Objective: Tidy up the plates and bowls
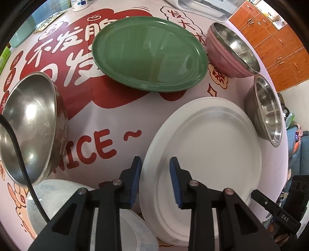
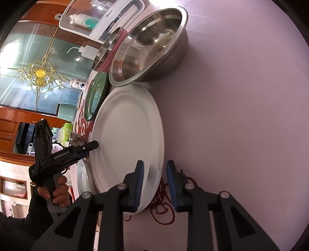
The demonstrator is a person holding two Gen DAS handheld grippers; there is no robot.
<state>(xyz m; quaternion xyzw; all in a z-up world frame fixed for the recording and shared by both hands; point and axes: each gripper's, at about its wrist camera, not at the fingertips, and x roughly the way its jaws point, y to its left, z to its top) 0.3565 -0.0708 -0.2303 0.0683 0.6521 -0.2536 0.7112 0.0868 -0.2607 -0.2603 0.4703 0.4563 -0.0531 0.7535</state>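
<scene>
A large white plate (image 1: 208, 146) lies on the printed tablecloth. My left gripper (image 1: 155, 164) is open, its fingers straddling the plate's left rim. In the right wrist view the same white plate (image 2: 127, 139) shows, and my right gripper (image 2: 155, 167) is open with its fingers either side of the plate's opposite rim. A green plate (image 1: 148, 52) lies further back. A steel bowl (image 1: 29, 123) sits at the left, another steel bowl (image 1: 266, 110) at the right, also seen in the right wrist view (image 2: 150, 46). A pink bowl with a steel bowl nested inside (image 1: 229, 50) stands at the back right.
A patterned white plate (image 1: 58, 202) lies under the left gripper at the near left. A white appliance (image 1: 204, 7) and a bottle (image 1: 79, 4) stand at the table's far edge. The other gripper's tip (image 1: 274, 208) shows at the plate's right. Wooden cabinets (image 1: 274, 42) stand beyond the table.
</scene>
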